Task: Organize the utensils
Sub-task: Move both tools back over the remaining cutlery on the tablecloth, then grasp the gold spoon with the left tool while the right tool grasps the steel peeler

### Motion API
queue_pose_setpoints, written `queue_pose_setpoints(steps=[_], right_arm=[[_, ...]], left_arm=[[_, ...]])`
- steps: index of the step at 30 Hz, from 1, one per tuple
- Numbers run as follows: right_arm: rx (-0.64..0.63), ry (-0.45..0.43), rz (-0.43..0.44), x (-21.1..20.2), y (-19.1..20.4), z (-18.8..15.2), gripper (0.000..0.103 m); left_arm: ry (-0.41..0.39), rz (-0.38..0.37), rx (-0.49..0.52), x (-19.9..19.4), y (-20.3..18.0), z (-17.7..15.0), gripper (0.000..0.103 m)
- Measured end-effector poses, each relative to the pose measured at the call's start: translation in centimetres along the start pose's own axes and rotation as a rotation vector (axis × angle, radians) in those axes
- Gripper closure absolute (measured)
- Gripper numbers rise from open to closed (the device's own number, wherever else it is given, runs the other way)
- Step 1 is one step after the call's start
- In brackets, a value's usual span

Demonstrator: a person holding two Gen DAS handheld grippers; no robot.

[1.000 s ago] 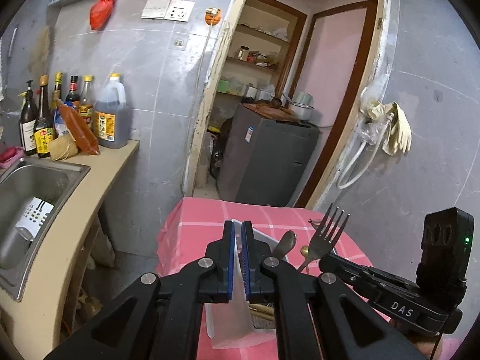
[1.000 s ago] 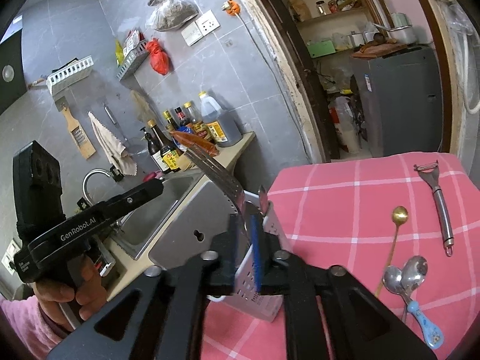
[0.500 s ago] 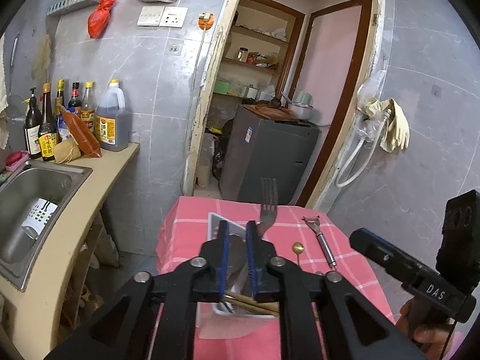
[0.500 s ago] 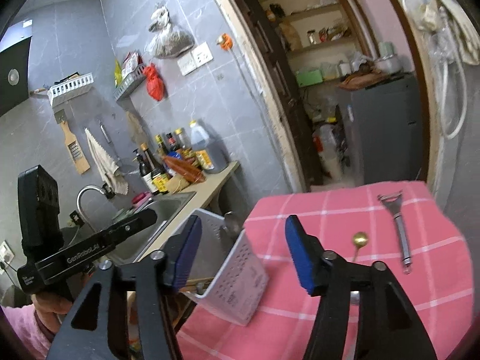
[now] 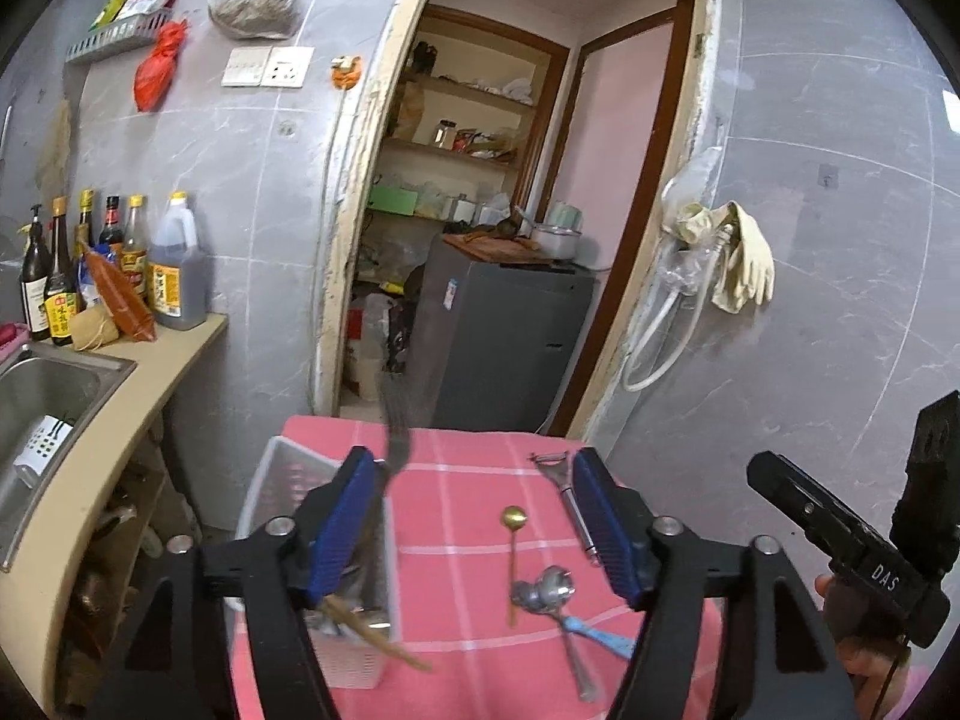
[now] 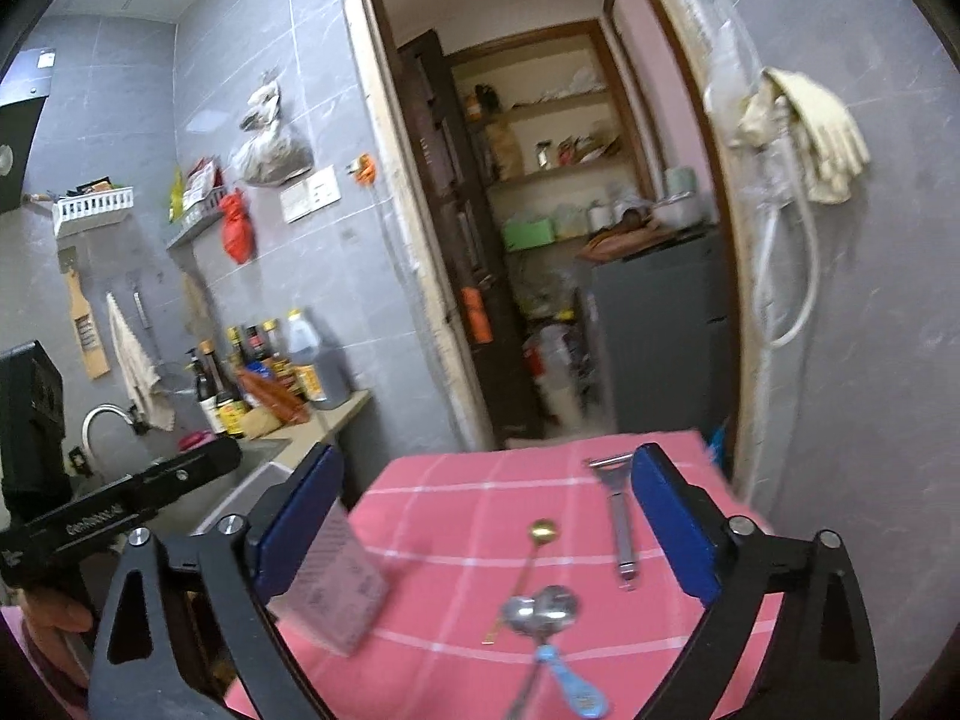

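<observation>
Fork (image 5: 396,438) upright in caddy (image 5: 282,480), released. Left gripper (image 5: 474,522), right gripper (image 6: 486,534): jaws just opened, empty. Spoons (image 6: 540,606), peeler (image 6: 618,516) right of caddy, awaiting pickup.

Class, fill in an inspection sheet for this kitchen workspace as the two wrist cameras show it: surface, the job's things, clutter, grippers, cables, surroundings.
Surface: small table under a pink checked cloth.
Job's things: white perforated utensil holder at the cloth's left edge with a fork and wooden chopsticks in it; on the cloth lie a gold spoon, a peeler, a steel spoon and a blue-handled spoon.
Clutter: nothing seen on the cloth.
Grippers: left gripper and right gripper have both just been opening; nothing between either's fingers.
Cables: white hose looped on the wall.
Surroundings: sink, sauce bottles, rubber gloves, open pantry doorway.
</observation>
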State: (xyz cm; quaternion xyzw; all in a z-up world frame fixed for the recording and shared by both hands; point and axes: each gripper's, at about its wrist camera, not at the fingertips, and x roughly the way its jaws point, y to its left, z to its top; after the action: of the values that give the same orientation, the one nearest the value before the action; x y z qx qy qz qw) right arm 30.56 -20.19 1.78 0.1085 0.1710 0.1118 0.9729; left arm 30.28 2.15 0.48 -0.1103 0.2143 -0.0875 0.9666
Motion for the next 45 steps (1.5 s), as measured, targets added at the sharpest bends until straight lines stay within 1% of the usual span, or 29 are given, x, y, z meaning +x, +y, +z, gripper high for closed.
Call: queue_pose_setpoints(steps=[1, 4, 10, 16, 24, 30, 33, 39, 41, 44, 45], right_arm=[[-0.007, -0.013, -0.013, -0.5, -0.5, 0.1, 0.001], [-0.027, -0.048, -0.048, -1.8, -2.0, 0.5, 0.001], [-0.044, -0.051, -0.094, -3.0, -5.1, 0.6, 0.001], [-0.029, 0.01, -0.117, -2.1, -8.7, -0.6, 0.001], [0.011, 0.108, -0.117, 1.1, -13.1, -3.3, 0.001], [0.037, 0.188, -0.078, 4.6, -15.1, -5.4, 0.001], [0.051, 0.229, -0.05, 6.5, -15.7, -6.4, 0.001], [0.071, 0.315, 0.014, 10.7, -16.7, -7.7, 0.002], [0.075, 0.335, 0.037, 12.1, -16.8, -8.0, 0.004], [0.072, 0.378, 0.069, 14.6, -16.9, -8.4, 0.012], [0.071, 0.387, 0.077, 15.1, -16.8, -8.6, 0.018]], left_arm=[[-0.009, -0.002, 0.003, 0.0, -0.6, -0.1, 0.025], [-0.031, -0.008, 0.02, 0.2, -2.7, -0.7, 0.015], [-0.043, -0.003, 0.042, 1.1, -6.2, -2.3, 0.006], [0.02, -0.005, 0.04, 3.4, -8.0, -4.4, 0.005], [0.106, 0.023, 0.031, 7.3, -8.6, -7.4, 0.005], [0.194, 0.068, -0.002, 10.7, -7.8, -10.1, 0.005], [0.229, 0.089, -0.025, 12.1, -7.0, -10.8, 0.006], [0.255, 0.106, -0.035, 15.1, -6.2, -11.0, 0.006], [0.263, 0.107, -0.032, 16.5, -6.1, -11.0, 0.007], [0.278, 0.111, -0.033, 18.3, -5.8, -10.9, 0.014], [0.285, 0.111, -0.035, 18.9, -5.7, -10.8, 0.016]])
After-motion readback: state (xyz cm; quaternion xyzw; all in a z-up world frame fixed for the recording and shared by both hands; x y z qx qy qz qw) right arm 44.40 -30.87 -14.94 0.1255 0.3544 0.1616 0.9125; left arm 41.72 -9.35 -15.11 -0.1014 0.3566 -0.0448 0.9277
